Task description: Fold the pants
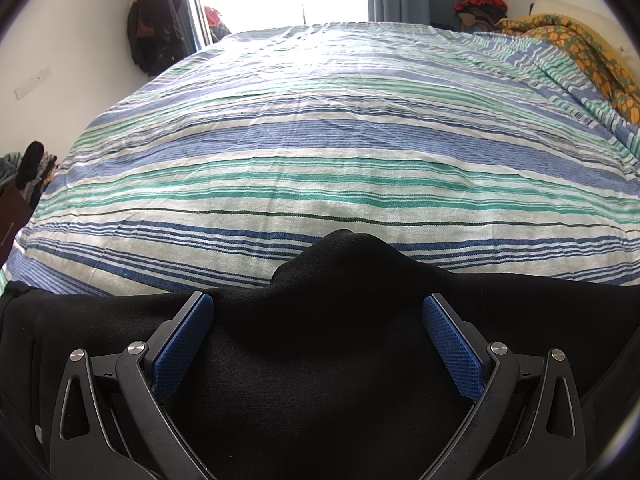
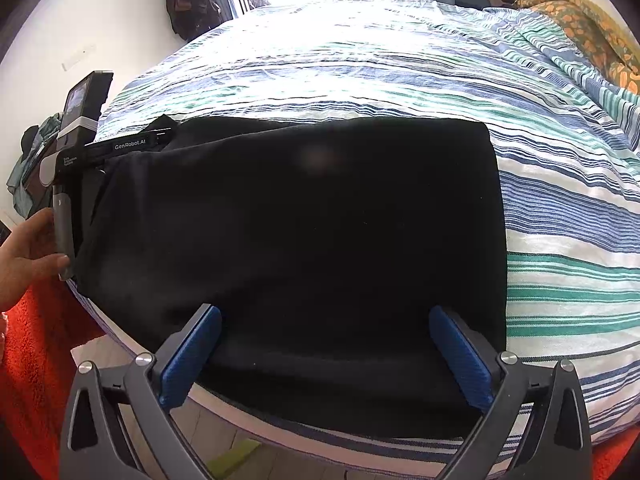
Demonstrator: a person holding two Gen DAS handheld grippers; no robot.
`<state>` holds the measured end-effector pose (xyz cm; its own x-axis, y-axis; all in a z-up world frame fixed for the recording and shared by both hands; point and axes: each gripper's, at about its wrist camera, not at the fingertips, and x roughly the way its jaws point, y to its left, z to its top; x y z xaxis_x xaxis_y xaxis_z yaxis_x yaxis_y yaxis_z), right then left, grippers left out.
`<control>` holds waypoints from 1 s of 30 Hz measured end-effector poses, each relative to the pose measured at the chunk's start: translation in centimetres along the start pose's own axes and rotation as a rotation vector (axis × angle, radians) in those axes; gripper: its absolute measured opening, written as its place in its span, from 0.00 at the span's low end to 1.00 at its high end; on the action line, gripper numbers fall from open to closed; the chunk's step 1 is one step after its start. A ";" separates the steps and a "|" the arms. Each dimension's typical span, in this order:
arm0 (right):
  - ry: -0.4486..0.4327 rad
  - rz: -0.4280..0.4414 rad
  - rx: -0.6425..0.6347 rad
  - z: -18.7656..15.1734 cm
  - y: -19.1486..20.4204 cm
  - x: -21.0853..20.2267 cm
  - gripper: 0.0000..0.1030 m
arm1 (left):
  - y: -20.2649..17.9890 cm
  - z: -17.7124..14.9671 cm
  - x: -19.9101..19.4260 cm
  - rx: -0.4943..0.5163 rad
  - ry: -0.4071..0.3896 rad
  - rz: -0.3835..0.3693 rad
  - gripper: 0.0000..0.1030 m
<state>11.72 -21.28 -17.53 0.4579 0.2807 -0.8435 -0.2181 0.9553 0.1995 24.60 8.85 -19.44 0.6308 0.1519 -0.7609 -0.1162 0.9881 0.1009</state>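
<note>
The black pants (image 2: 304,240) lie folded in a broad rectangle on the striped bedsheet (image 2: 560,208), near the bed's front edge. My right gripper (image 2: 325,312) is open, its blue pads (image 2: 192,352) spread over the pants' near edge. My left gripper (image 1: 318,302) is open too, low over the pants (image 1: 320,360), with a raised bump of cloth between its pads (image 1: 452,344). In the right wrist view the left gripper's body (image 2: 80,152) shows at the pants' left end, held by a hand (image 2: 28,252).
The striped sheet (image 1: 320,140) covers the whole bed. An orange patterned blanket (image 1: 580,48) is bunched at the far right. Dark clothes hang on the wall (image 1: 154,20) at left. A red rug (image 2: 36,352) lies on the floor beside the bed.
</note>
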 end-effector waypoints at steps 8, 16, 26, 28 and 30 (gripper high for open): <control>-0.017 -0.003 -0.002 -0.1 0.1 -0.1 1.00 | 0.0 -0.1 0.0 -0.001 0.001 0.000 1.00; -0.014 -0.012 -0.001 -0.1 0.2 0.0 1.00 | 0.3 -0.2 -0.1 -0.014 0.001 -0.010 1.00; -0.008 -0.017 0.011 0.0 0.1 0.0 1.00 | 4.9 1.9 -6.5 -0.139 0.192 -0.346 0.98; -0.006 -0.018 0.012 0.1 0.1 0.1 1.00 | 8.7 2.2 -10.6 -0.193 0.148 -0.440 0.99; -0.006 -0.016 0.013 0.2 0.0 0.1 1.00 | 13.4 1.9 -13.7 -0.236 0.113 -0.429 0.99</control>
<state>11.93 -21.20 -17.53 0.4664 0.2661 -0.8436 -0.1996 0.9607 0.1927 15.88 20.08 -6.45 0.5742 -0.2834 -0.7681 -0.0435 0.9263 -0.3743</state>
